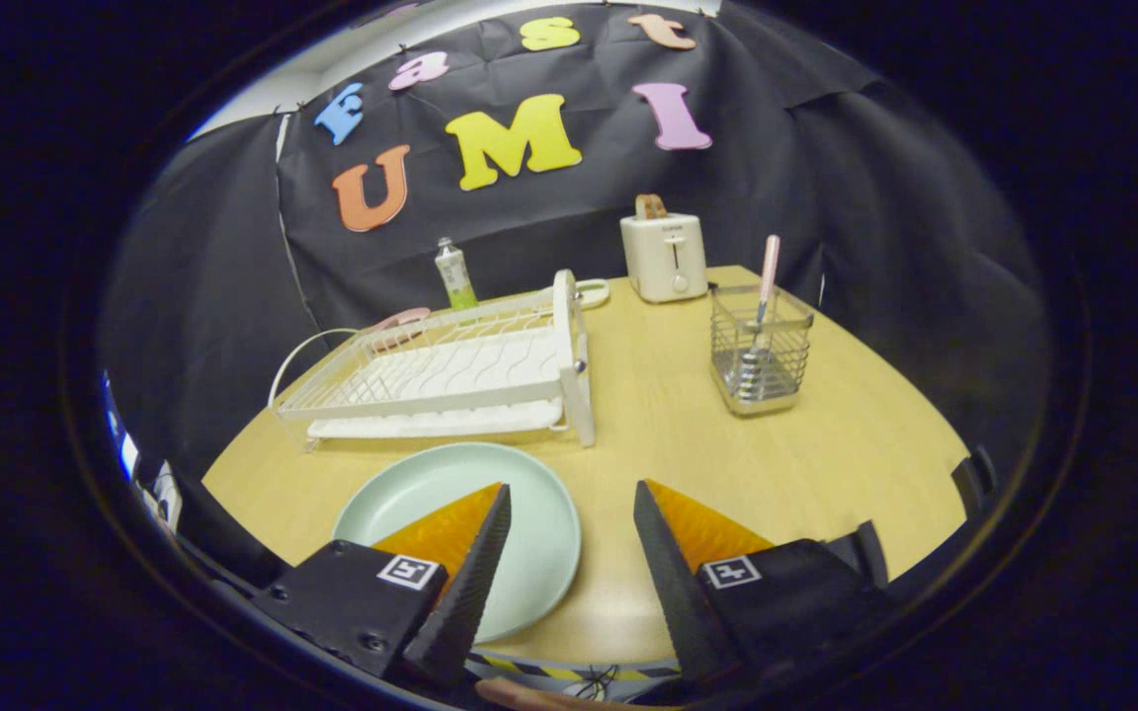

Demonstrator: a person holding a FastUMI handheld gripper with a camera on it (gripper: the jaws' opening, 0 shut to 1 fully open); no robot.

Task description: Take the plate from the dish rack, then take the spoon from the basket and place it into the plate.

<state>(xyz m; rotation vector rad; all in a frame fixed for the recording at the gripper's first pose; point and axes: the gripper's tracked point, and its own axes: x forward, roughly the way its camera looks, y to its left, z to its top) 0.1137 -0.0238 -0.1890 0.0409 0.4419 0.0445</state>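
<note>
With the plate already lying flat on the surface, just in front of the dish rack, the first half of this job looks done. The rack stands bare of dishes, and the plate sits right under the left finger of the tongs, which hang above it with their fingers apart and nothing held between them. Now for what is left: the spoon stands upright in the wire basket, pink handle poking out over the rim, well beyond the fingers and off to the right of the rack. It is untouched, by the look of it. So, as I judge it, the whole second half remains: reach across to the basket, lift the spoon out, carry it over and lay it into the plate.
</note>
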